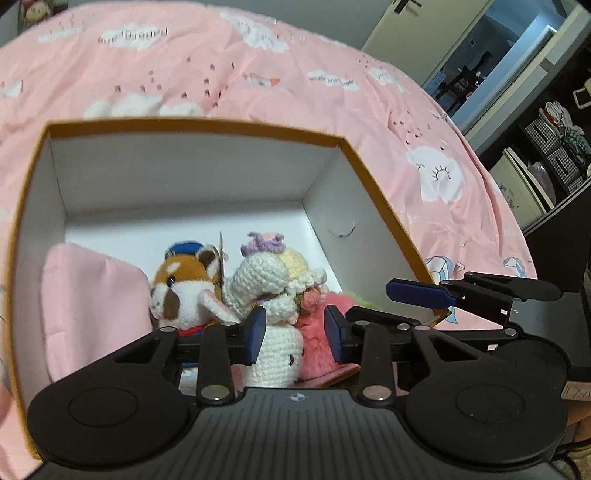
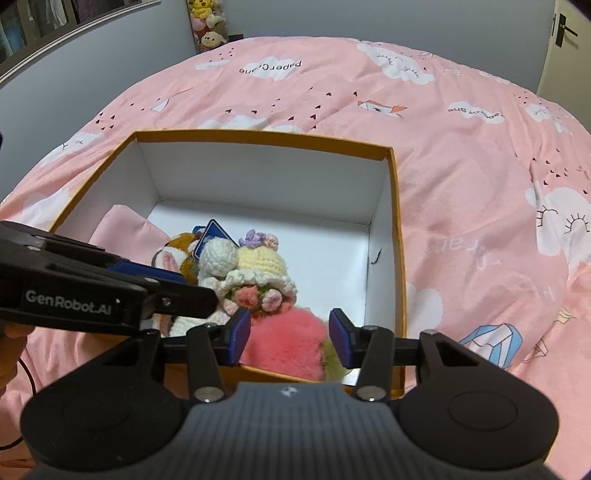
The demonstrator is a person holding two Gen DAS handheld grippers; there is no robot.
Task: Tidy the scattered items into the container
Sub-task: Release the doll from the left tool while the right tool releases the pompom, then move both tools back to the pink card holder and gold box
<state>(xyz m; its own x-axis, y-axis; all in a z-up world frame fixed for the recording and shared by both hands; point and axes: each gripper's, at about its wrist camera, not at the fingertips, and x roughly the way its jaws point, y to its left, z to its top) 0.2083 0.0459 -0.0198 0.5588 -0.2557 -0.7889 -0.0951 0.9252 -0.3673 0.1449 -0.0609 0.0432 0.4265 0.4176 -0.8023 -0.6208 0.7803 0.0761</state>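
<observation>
An orange-rimmed cardboard box [image 1: 199, 125] with white inner walls sits on the pink bed; it also shows in the right wrist view [image 2: 266, 137]. Inside lie a pink pillow [image 1: 92, 306], a brown-and-white plush fox [image 1: 184, 284], a white crochet doll with a yellow hat [image 1: 273, 284] [image 2: 251, 266] and a fluffy pink toy [image 2: 284, 339]. My left gripper [image 1: 295, 338] is open over the box's near edge, its blue pads either side of the crochet doll without clamping it. My right gripper [image 2: 290, 338] is open and empty above the fluffy pink toy.
The pink cloud-print bedspread [image 2: 461, 166] surrounds the box. Dark shelving with storage boxes [image 1: 546, 155] and an open doorway [image 1: 491, 62] are at the right. Plush toys [image 2: 208, 26] stand by the far wall.
</observation>
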